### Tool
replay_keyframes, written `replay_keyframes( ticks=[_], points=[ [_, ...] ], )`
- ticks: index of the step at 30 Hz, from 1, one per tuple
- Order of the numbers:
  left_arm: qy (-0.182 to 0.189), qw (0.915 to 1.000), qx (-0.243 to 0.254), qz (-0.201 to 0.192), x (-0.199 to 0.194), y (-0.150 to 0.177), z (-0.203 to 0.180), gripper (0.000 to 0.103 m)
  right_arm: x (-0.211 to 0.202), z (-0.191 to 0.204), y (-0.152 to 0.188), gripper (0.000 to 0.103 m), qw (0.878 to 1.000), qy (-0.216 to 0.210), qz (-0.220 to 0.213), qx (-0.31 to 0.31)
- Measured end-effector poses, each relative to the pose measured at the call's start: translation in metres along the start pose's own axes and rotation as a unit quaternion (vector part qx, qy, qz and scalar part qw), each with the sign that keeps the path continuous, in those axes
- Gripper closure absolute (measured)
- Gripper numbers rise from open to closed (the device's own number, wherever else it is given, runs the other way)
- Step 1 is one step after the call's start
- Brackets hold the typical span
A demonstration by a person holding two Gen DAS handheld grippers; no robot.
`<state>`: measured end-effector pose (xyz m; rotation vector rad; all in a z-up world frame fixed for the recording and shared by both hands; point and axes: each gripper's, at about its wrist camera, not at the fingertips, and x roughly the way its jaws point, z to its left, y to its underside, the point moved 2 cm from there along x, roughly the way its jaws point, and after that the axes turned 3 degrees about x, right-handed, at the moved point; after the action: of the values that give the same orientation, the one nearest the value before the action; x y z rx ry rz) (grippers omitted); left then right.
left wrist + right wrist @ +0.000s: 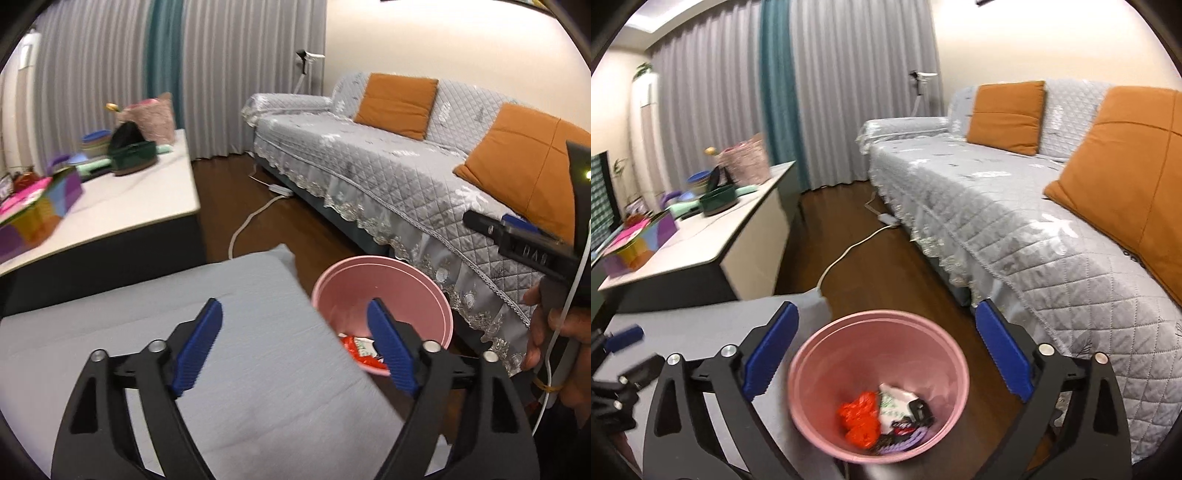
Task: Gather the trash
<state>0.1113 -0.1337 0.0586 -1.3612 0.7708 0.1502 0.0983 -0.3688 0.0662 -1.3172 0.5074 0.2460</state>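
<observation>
Left gripper: jaws wide, empty, low centre of its view over the grey cushion near that cushion's right edge. Right gripper: jaws wide, empty, above the pink bin. The bin stands on the wood floor, just beside the cushion, near the sofa skirt. Trash lies in the bin bottom. An open floor strip runs toward the upper centre.

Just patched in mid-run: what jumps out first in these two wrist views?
The pink trash bin on the wood floor, between the grey cushion and the sofa, already holding a crumpled red wrapper and other packets. The right gripper hangs open right above it, and the left gripper is open over the cushion's edge. Behind, two orange pillows stand out on the grey quilted sofa.
</observation>
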Motion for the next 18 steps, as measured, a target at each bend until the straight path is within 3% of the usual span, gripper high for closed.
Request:
replay_keyframes(
  ticks=[3,11,18],
  points=[
    [-0.017,0.9999,-0.002,-0.005,-0.024,0.004,0.013,0.013,-0.018,0.021,0.006,0.005,1.000,-0.018,-0.003,-0.020],
    [-0.042,0.9986,-0.027,-0.019,-0.092,0.035,0.040,0.013,-0.069,0.059,0.044,0.005,0.998,-0.049,0.013,-0.023],
    [-0.075,0.9941,-0.072,-0.031,-0.126,0.079,0.056,0.013,-0.111,0.093,0.073,0.005,0.997,-0.060,-0.007,-0.041]
  ],
)
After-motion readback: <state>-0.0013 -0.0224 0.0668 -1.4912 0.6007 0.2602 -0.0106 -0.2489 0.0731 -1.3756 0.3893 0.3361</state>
